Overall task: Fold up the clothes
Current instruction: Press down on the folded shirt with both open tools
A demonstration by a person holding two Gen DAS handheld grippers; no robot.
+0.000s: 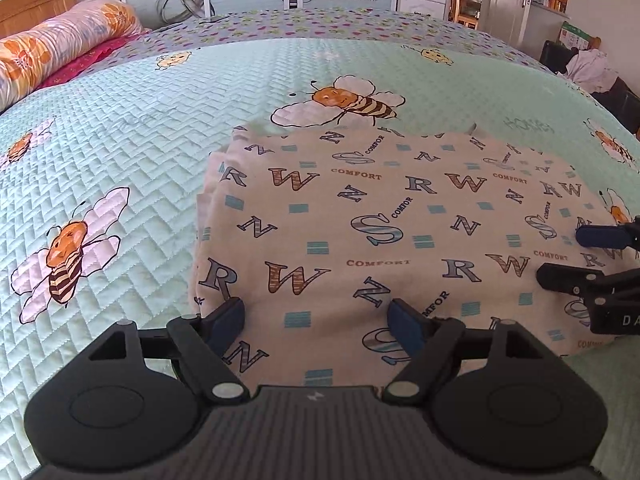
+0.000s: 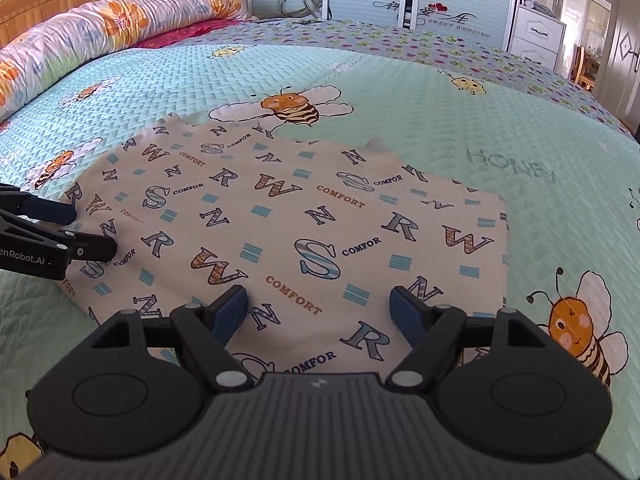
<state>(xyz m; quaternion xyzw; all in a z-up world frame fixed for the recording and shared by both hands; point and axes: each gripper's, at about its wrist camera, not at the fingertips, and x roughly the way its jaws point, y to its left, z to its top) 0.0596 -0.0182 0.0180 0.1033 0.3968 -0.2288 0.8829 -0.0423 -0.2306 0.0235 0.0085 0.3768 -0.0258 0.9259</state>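
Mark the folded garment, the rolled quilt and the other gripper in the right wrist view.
folded garment (image 2: 280, 224), right wrist view, middle of its top layer
rolled quilt (image 2: 120, 24), right wrist view, its orange-flowered side
left gripper (image 2: 88, 232), right wrist view, between its fingertips

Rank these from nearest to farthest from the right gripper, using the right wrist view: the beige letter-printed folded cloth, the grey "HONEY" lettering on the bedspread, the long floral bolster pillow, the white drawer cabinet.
1. Beige letter-printed folded cloth, directly under the right gripper.
2. Grey "HONEY" lettering, ahead to the right.
3. Long floral bolster pillow, far left by the headboard.
4. White drawer cabinet, beyond the bed, far right.
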